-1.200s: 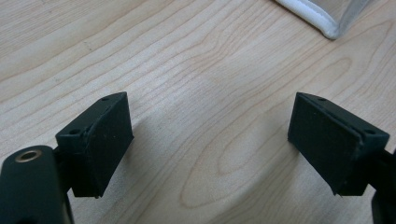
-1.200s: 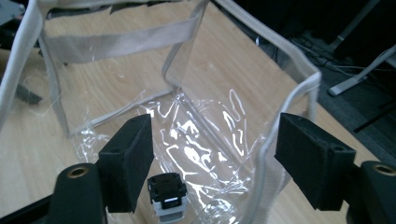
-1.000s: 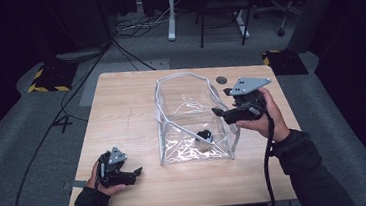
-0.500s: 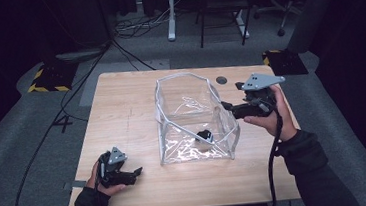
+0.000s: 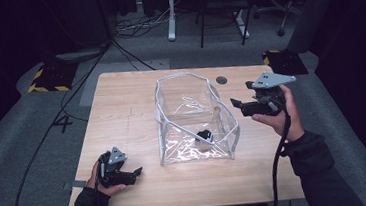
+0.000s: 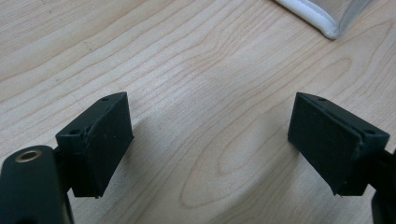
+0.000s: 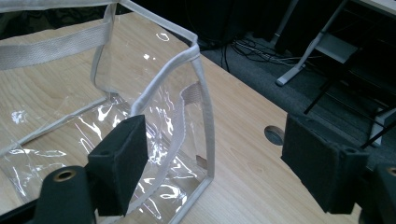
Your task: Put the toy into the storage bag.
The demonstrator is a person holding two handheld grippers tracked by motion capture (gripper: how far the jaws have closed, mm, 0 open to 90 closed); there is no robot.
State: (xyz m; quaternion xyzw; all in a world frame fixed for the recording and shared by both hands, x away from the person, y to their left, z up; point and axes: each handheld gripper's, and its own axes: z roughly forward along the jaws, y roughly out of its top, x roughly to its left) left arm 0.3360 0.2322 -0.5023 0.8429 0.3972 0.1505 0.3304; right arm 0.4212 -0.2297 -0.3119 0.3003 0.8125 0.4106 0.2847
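The clear, soft plastic bag with white fabric trim stands open at the middle of the pale wooden table, a small dark object lying inside; it looks light, floppy and slippery, so I would take it by the stiffer white rim. The right gripper, jaws parted and empty after just widening, hangs just off the bag's three-o'clock side, while the left gripper rests released at seven o'clock. Grey carpet, cables and desk legs fill the dark room beyond.

Floor: grey carpet, crossed by black cables
Furniture: white-legged desk frame, black chair
Markings: 2 yellow-black striped plates
Light: dim, dark surroundings
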